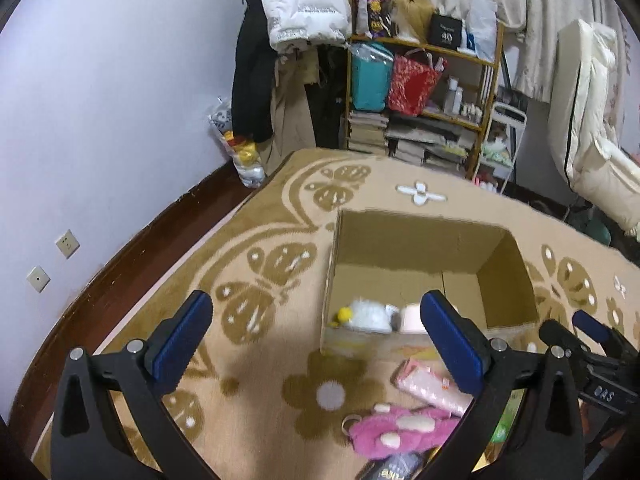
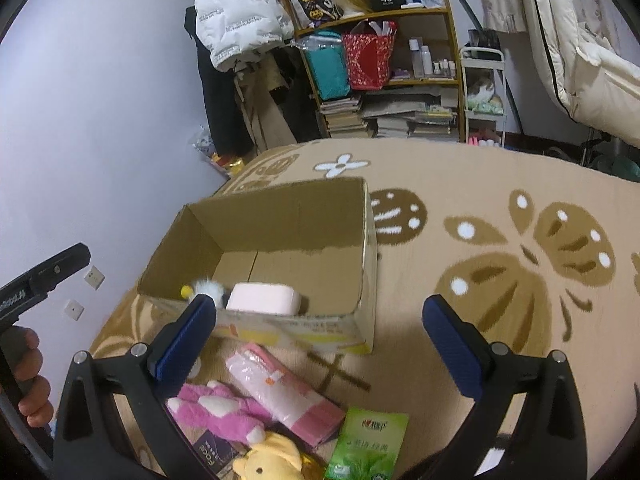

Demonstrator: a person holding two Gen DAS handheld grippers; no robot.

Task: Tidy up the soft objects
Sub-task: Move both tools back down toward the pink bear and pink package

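Observation:
An open cardboard box (image 1: 416, 236) (image 2: 280, 216) sits on the patterned rug. Inside, at its near-left corner, lie a white fluffy toy with a yellow tip (image 1: 366, 314) (image 2: 206, 288) and a pale pink soft block (image 2: 264, 299) (image 1: 410, 318). In front of the box lie a pink plush (image 1: 404, 426) (image 2: 218, 404), a pink-and-white wrapped pack (image 1: 430, 386) (image 2: 280, 388), a yellow plush (image 2: 268, 460) and a green tissue pack (image 2: 366, 442). My left gripper (image 1: 316, 332) hangs open and empty above the rug. My right gripper (image 2: 320, 328) is open and empty over the box's near wall.
A wooden shelf (image 2: 400, 16) with bags, bottles and stacked books stands at the back, beside hanging coats (image 1: 304, 0). A folded white mattress (image 1: 588, 120) leans at the right. A dark packet (image 1: 394, 470) (image 2: 212, 450) lies by the plushes. A hand (image 2: 28, 376) grips the left tool.

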